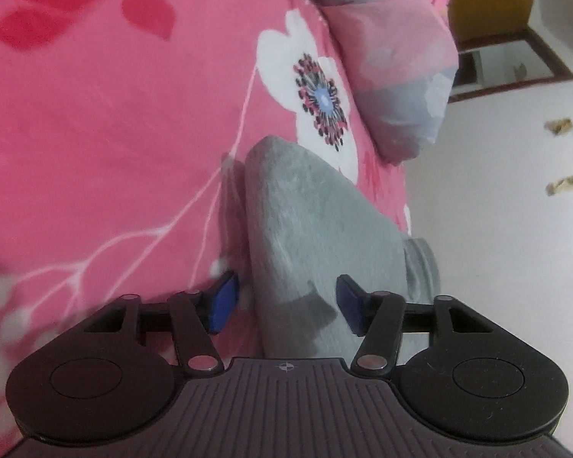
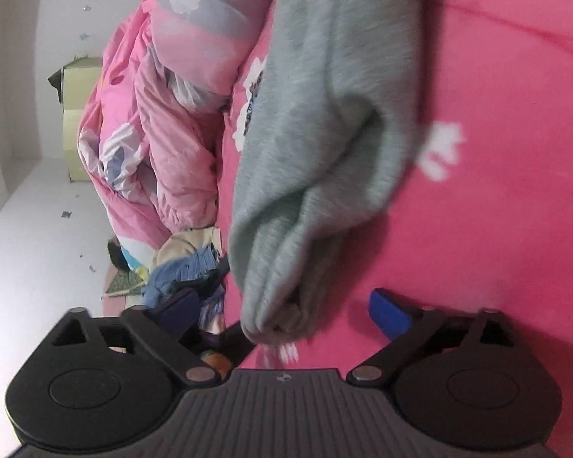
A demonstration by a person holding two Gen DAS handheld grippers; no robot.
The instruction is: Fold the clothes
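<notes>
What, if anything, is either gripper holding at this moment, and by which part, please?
Nothing is held. The left gripper and right gripper are both open, and the grey garment lies between their fingers unclamped.

No text, label, brand name or number can be read in either view. The only sign is a small white crosshair mark, a circle crossed by two lines, moulded at the front middle edge of the ribbed dark grey plastic body of the left gripper (image 1: 287,367); the same mark sits on the ribbed dark grey body of the right gripper (image 2: 282,376), where it is fainter and blurred. The printed white flower with a blue centre on the pink floral bedsheet (image 1: 95,133) is a pattern and carries no lettering. A small dark print on the sheet beside the grey fleece garment (image 2: 324,95) is too blurred to tell.
</notes>
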